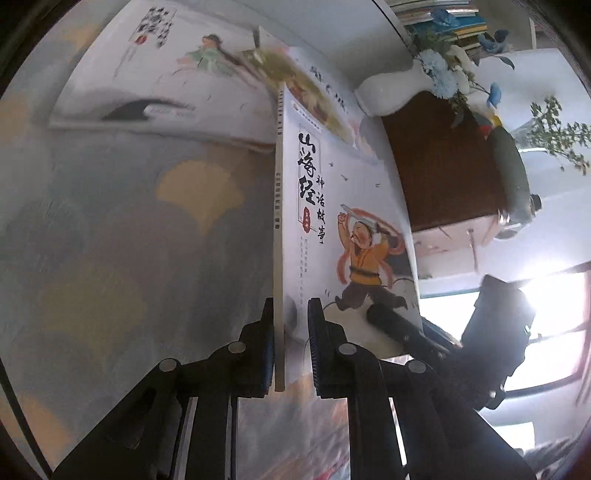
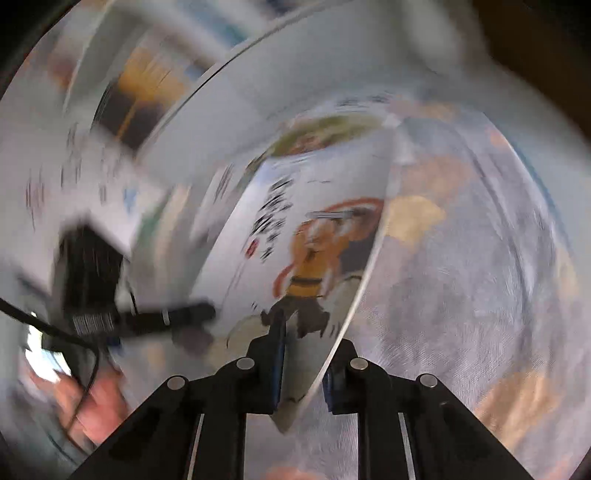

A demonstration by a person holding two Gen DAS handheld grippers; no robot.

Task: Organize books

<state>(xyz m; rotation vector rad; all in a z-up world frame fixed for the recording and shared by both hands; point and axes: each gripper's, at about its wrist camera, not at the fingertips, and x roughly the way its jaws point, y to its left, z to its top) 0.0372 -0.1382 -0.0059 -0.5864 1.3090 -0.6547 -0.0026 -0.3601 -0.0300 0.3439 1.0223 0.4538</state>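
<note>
A thin book (image 1: 351, 229) with a cartoon warrior in orange on its cover stands on edge above the table. My left gripper (image 1: 290, 306) is shut on its spine end, one pad on each cover. The right wrist view is blurred, but it shows the same book (image 2: 314, 251) with my right gripper (image 2: 310, 339) shut on its lower edge. One black finger (image 1: 388, 321) of the right gripper lies on the cover in the left wrist view. A second illustrated book (image 1: 147, 74) lies flat on the table behind.
The tablecloth (image 1: 110, 240) is grey with yellow leaf shapes. A white vase (image 1: 391, 92) of blue flowers, a stack of books (image 1: 443, 18), a dark wooden box (image 1: 443, 166) and a dark plant pot (image 1: 509, 166) stand at the right. A hand (image 2: 99, 398) shows at the lower left.
</note>
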